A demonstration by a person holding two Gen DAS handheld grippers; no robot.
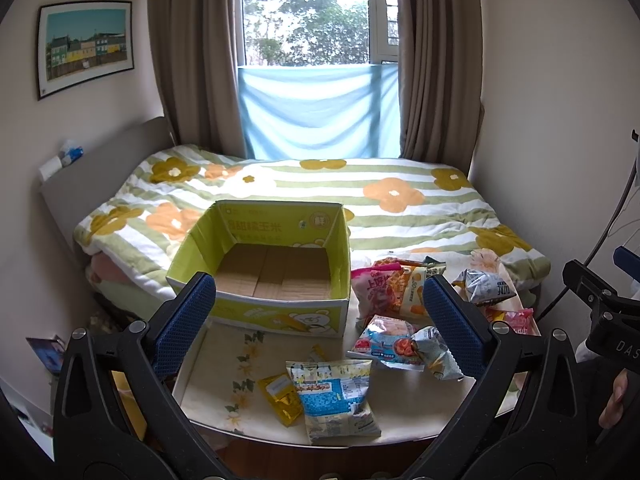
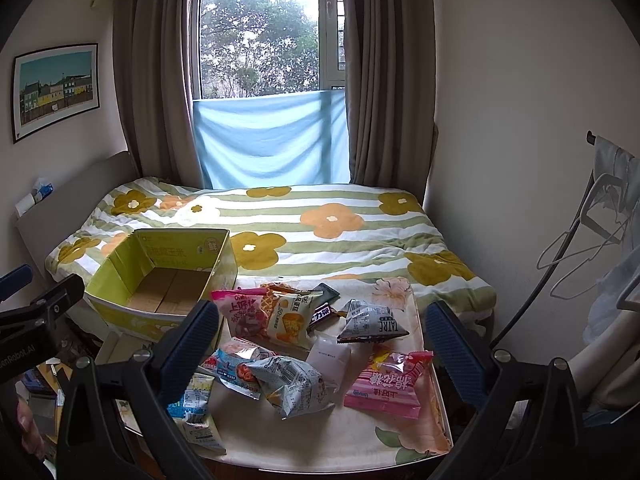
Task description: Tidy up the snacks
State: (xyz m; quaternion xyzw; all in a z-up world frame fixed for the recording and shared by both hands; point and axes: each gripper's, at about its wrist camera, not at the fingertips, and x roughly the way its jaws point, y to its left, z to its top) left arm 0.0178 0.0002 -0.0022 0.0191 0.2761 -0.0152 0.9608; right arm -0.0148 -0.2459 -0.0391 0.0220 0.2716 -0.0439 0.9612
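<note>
Left wrist | I see both tools wide open, empty | blue packet [image 1: 335, 394] ahead-below left tool [image 1: 320, 316], box [image 1: 276, 268] beyond.

Behind: a bed under a green-striped floral quilt [image 1: 304, 196], brown curtains [image 1: 196, 56] flanking a window [image 1: 308, 12] half covered by blue cloth [image 1: 316, 116]. Left wall: a framed picture of coloured houses [image 1: 85, 46]. Far right: wire hangers [image 2: 580, 248] on a rack.

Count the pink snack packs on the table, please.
2. One pink pack sits at the back of the pile, next to the box. A striped pink pack lies flat near the right edge. More may hide under the pile.
</note>
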